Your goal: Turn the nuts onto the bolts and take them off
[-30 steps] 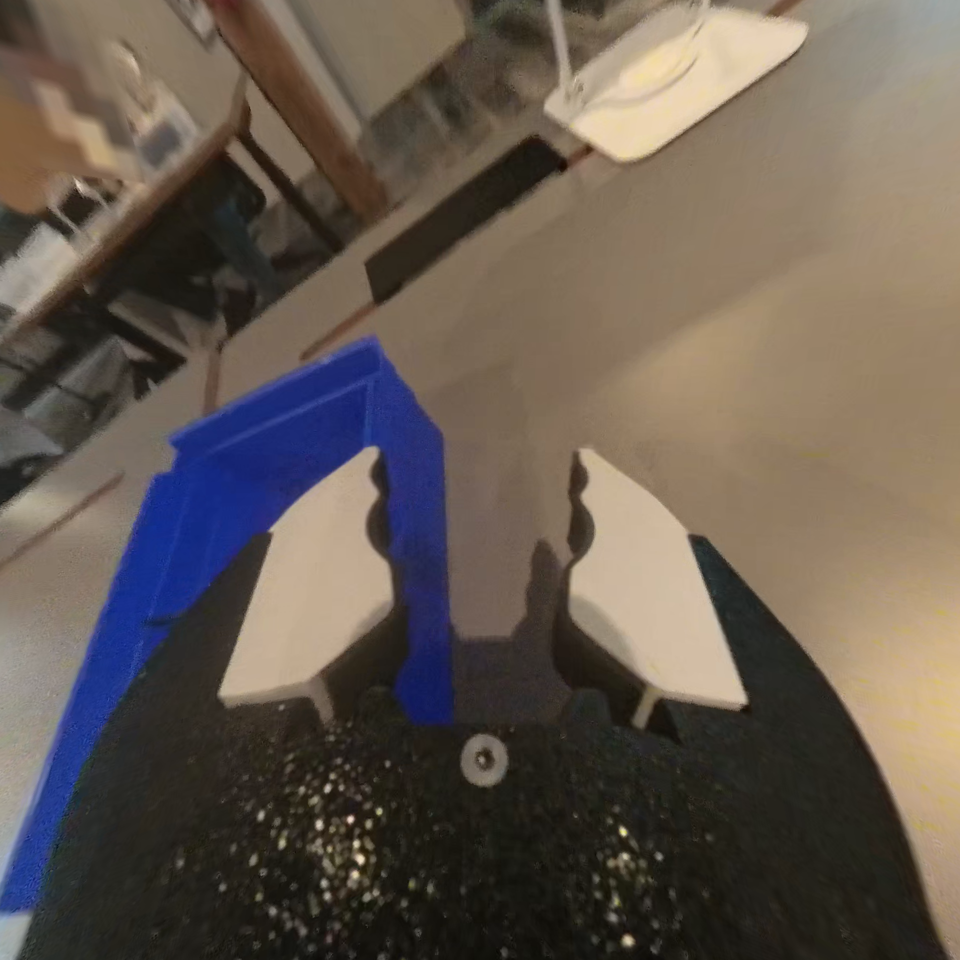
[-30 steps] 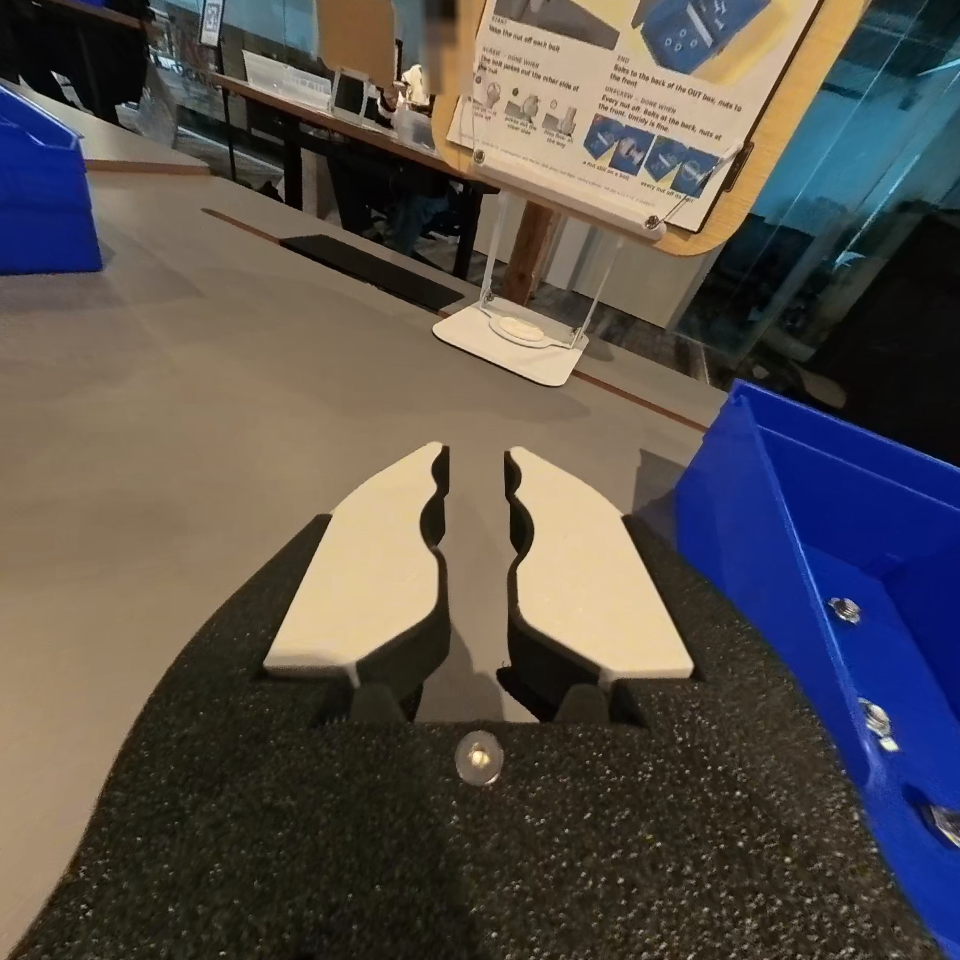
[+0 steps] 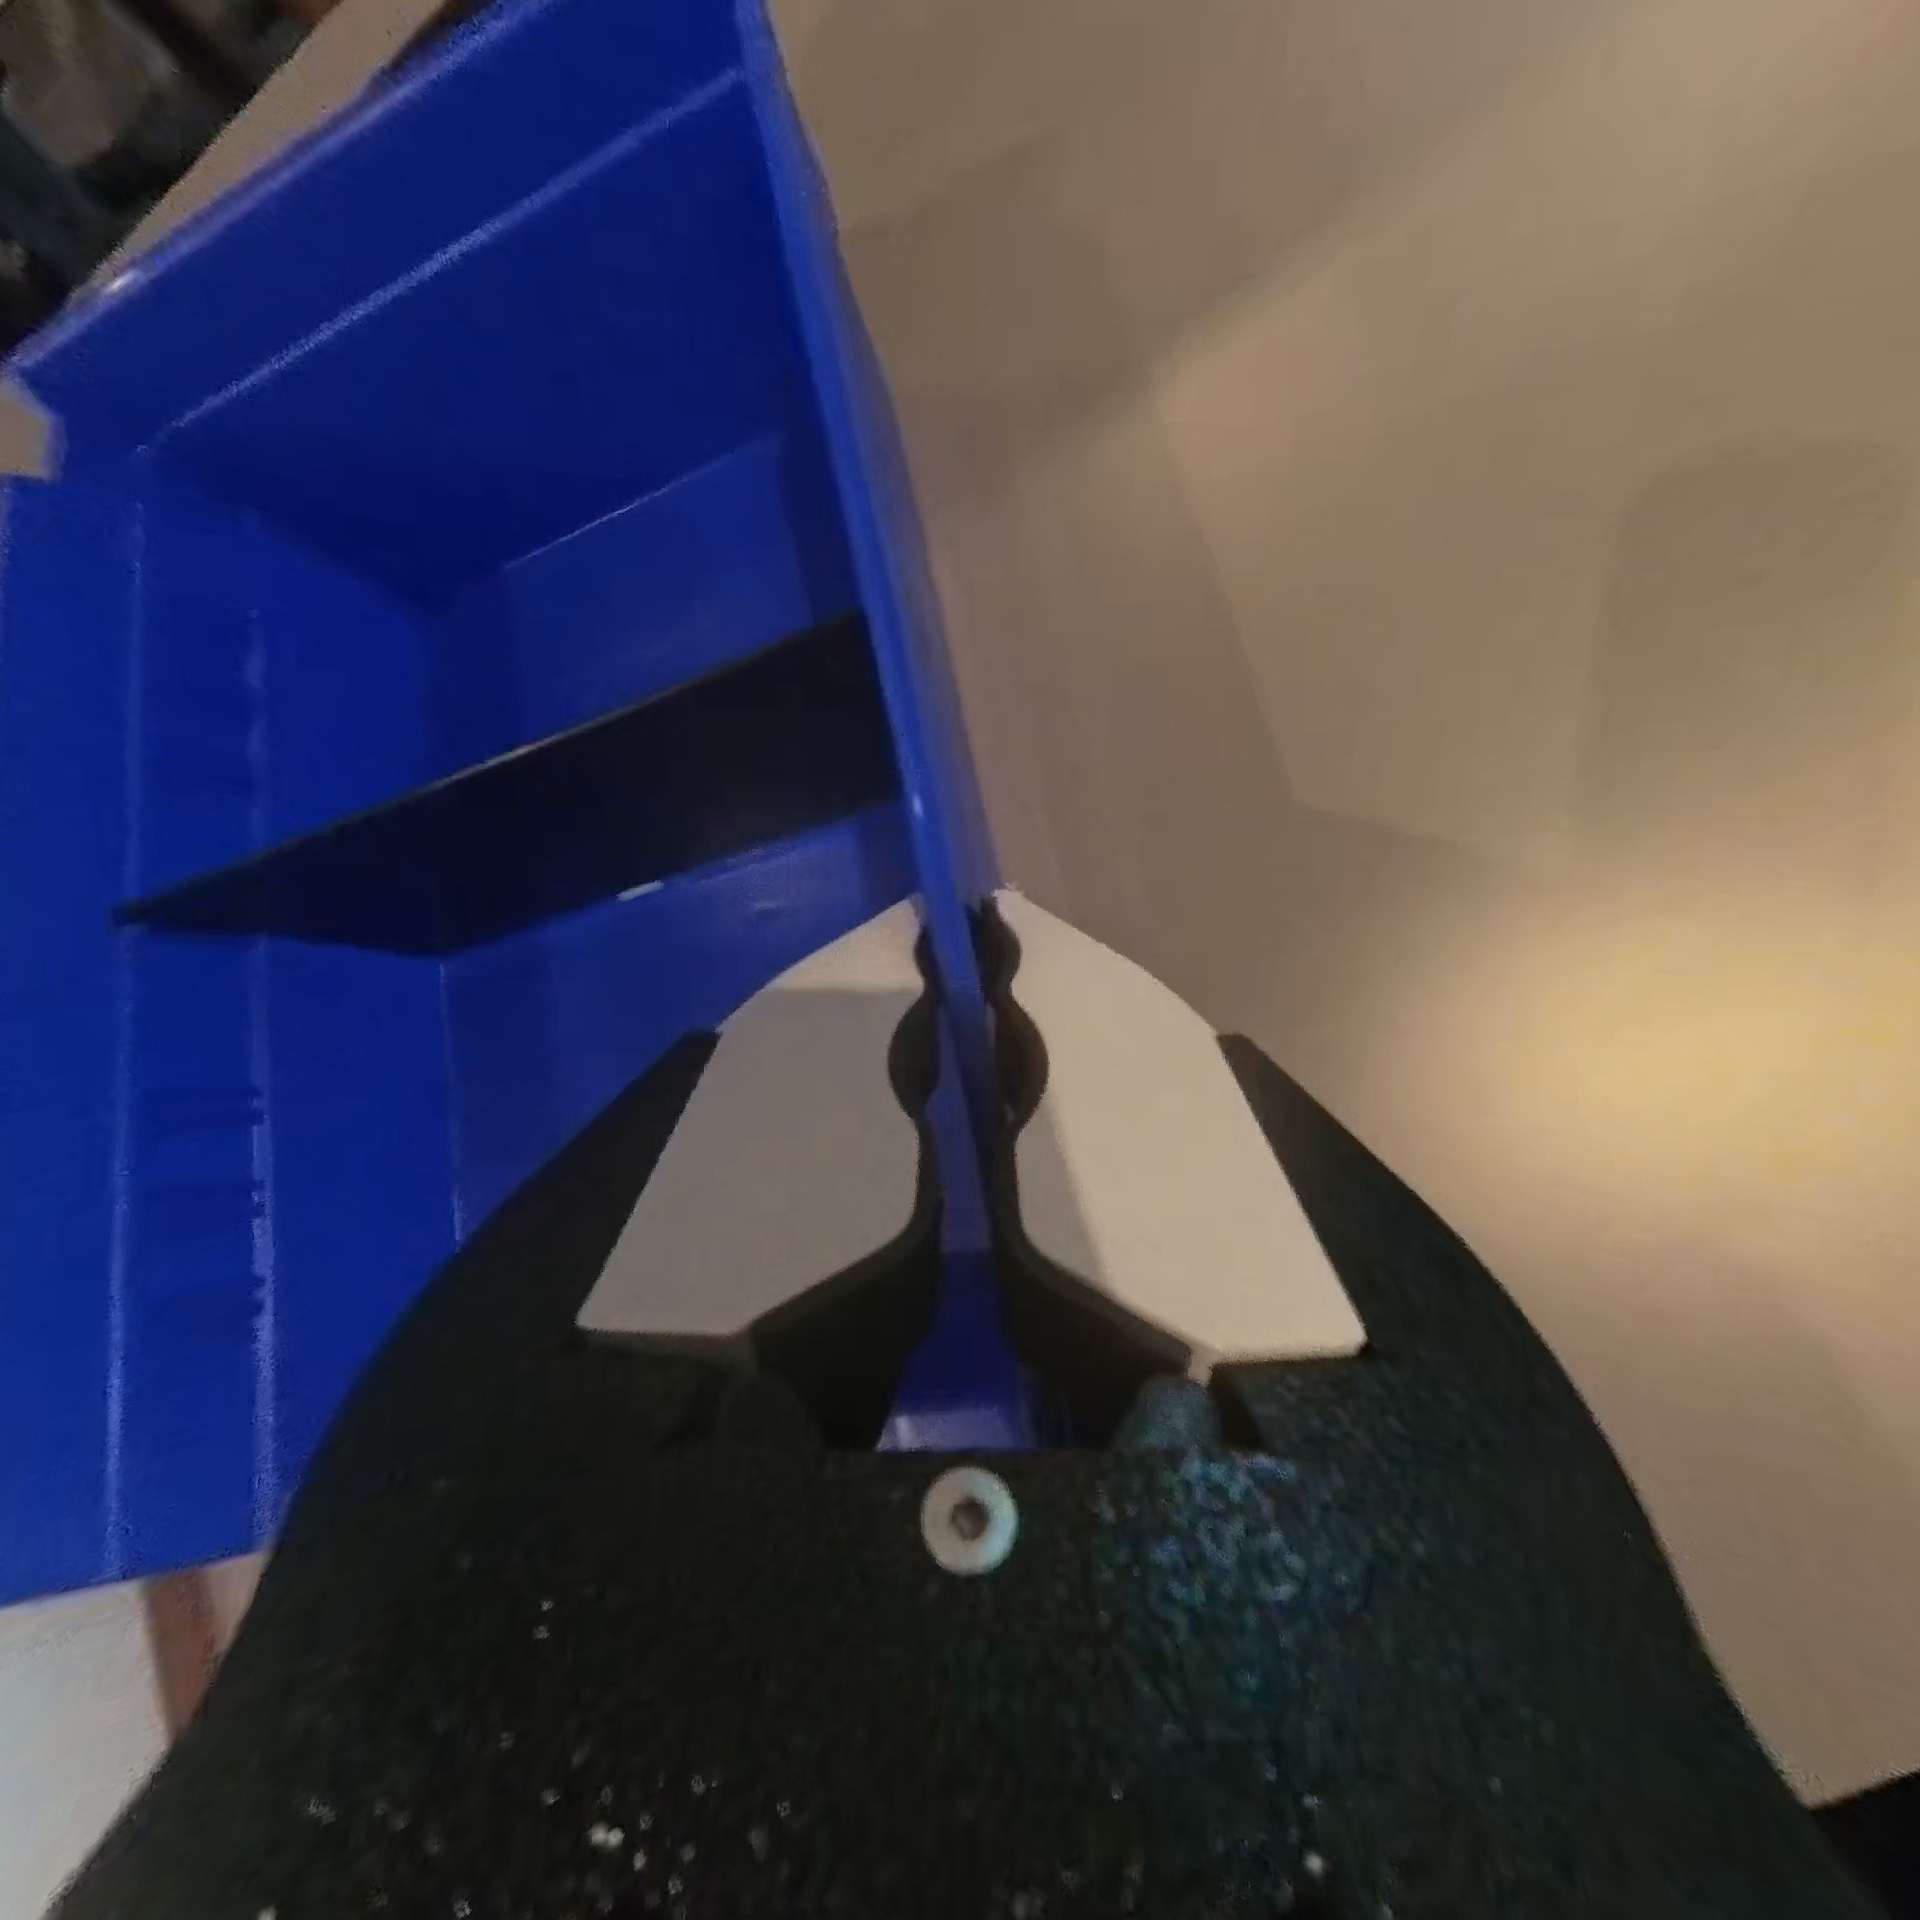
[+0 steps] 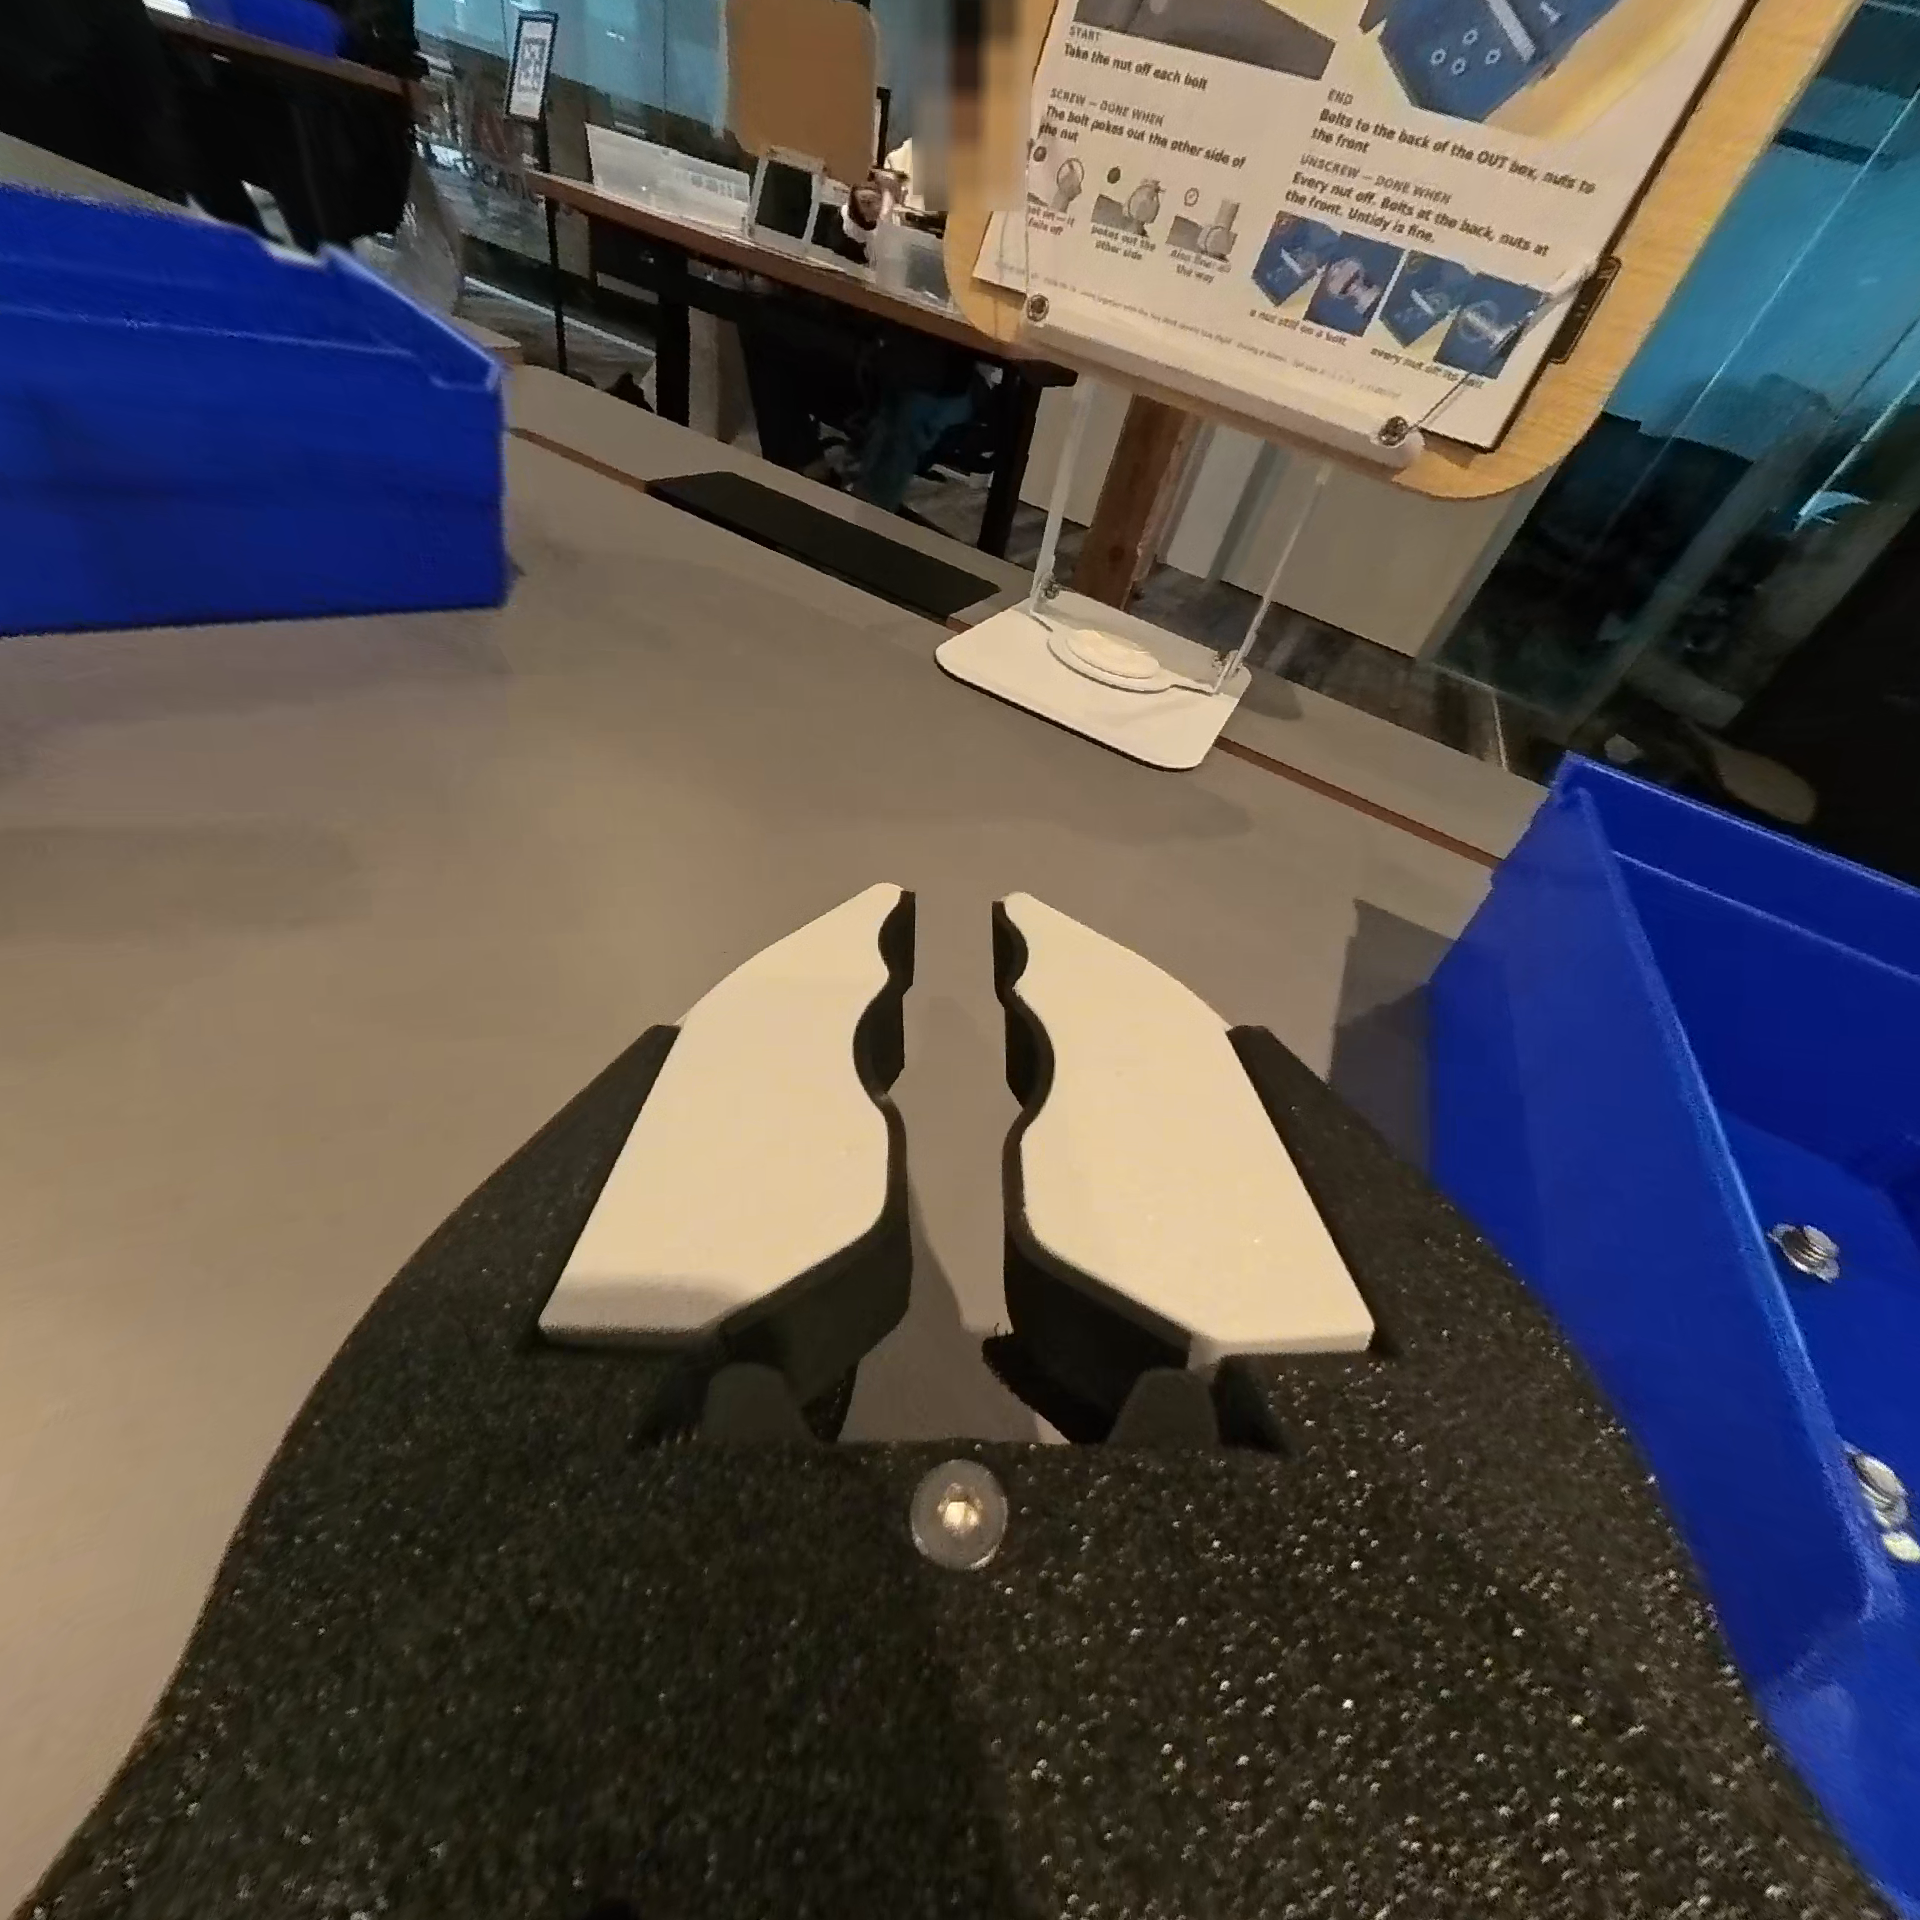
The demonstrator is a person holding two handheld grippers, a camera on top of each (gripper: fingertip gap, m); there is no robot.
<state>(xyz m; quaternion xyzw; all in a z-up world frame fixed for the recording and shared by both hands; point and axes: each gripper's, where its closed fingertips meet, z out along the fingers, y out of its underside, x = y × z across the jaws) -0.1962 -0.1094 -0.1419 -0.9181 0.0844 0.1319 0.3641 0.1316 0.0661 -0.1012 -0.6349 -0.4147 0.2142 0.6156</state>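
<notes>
- Grey table bears two blue bins
- Left bin has a dark divider; left gripper pinches its side wall
- Right bin holds nuts
- Right gripper hangs slightly open, empty

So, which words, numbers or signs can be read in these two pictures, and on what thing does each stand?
Printed sheet on the wooden board: headings and captions are legible, but I do not copy writing.
Small sign far behind: a code pattern, too small to read.
Left blue bin, right blue bin: no writing visible.
Left wrist view: none.
</notes>
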